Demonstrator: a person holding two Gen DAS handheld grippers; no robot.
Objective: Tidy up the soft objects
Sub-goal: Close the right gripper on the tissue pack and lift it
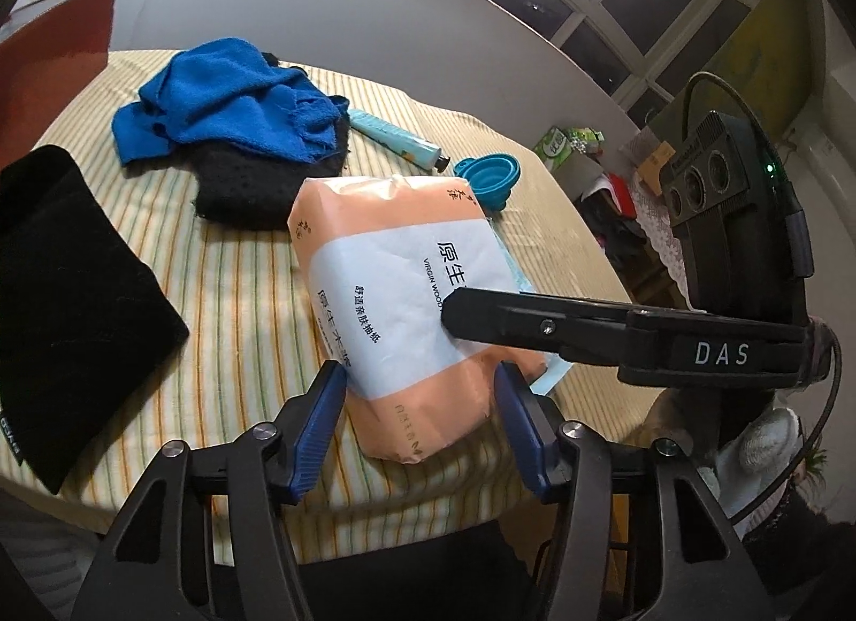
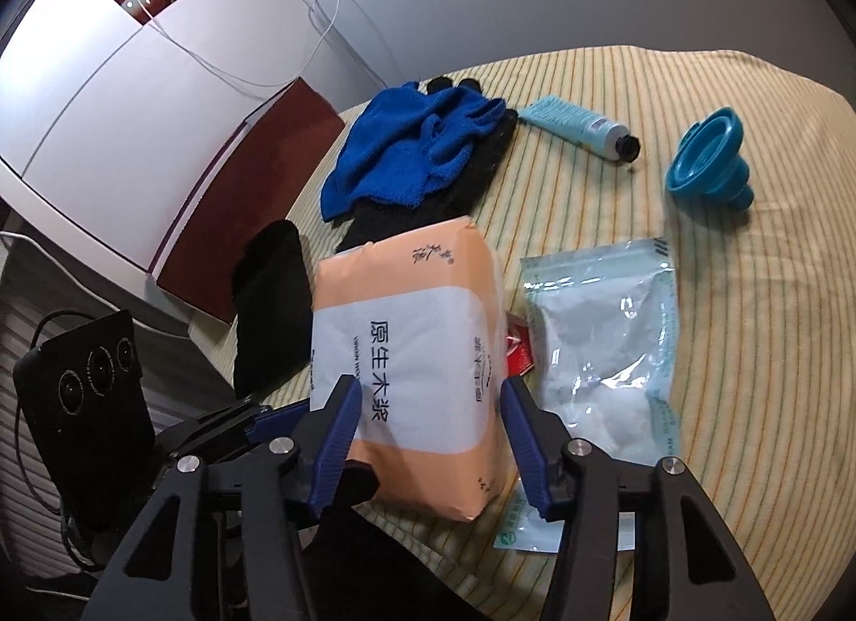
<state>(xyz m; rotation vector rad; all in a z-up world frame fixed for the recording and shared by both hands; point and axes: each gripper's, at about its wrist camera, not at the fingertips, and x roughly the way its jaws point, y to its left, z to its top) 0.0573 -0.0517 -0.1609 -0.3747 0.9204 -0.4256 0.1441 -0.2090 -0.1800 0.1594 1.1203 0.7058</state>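
Left wrist view: the tissue pack [image 1: 398,294], peach and white film wrap, lies on the striped cloth [image 1: 224,289] near its front edge, its long axis running from the lower right up toward the blue towel [image 1: 230,97]. The left gripper [image 1: 422,396] straddles the near end, both blue pads against the pack's long sides and clenched on it. The right gripper's finger [image 1: 535,324] lies across the pack's right side.

Such a pack probably handles light and squashy, with slick film; a hold across the narrow width, near the middle, should suit best.

Right wrist view: the same tissue pack [image 2: 412,311] points away, its far end toward the towel and the black mesh cloth [image 2: 471,177] beneath it. The right gripper [image 2: 428,396] brackets the near half, pads touching both sides, grasping it. A clear zip bag [image 2: 604,348] lies just beside, to the right.
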